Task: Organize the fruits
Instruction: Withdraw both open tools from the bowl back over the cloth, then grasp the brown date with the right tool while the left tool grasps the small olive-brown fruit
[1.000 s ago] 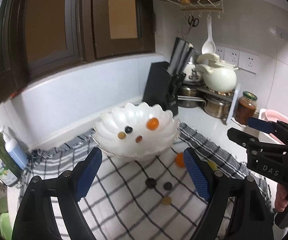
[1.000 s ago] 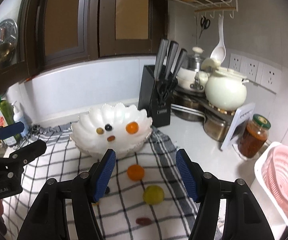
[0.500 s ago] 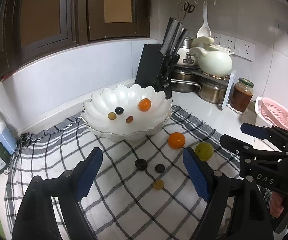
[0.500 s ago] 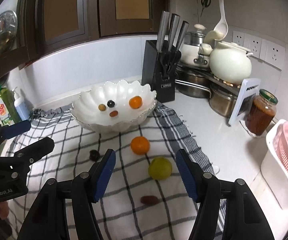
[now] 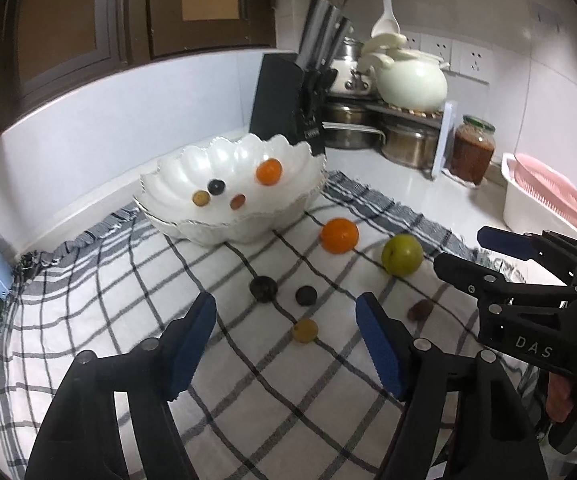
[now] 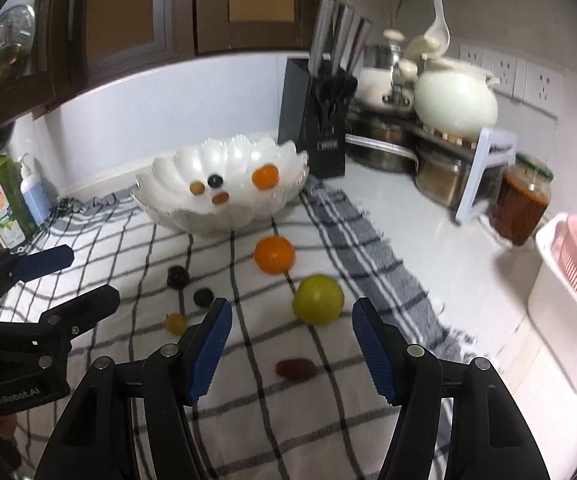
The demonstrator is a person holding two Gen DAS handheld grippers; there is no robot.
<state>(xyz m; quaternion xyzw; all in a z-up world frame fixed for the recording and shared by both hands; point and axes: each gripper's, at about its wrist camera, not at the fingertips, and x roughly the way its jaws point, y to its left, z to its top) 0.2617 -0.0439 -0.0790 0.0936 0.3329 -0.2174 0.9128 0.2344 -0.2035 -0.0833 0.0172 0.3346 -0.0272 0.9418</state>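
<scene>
A white scalloped bowl stands at the back of a checked cloth and holds a small orange and three tiny fruits. Loose on the cloth lie an orange, a green fruit, two dark fruits, a small yellow fruit and a reddish date. My left gripper hovers over the yellow fruit, jaws closing, pads touching nothing. My right gripper hangs open, empty, just short of the green fruit.
A black knife block stands behind the bowl. Pots, a white kettle and a jar of red sauce fill the back right corner. A pink basket sits at the right edge, with soap bottles at the far left.
Both grippers have sunk toward the cloth, so the loose fruits look larger and nearer. The left jaws have narrowed. No fruit has moved.
</scene>
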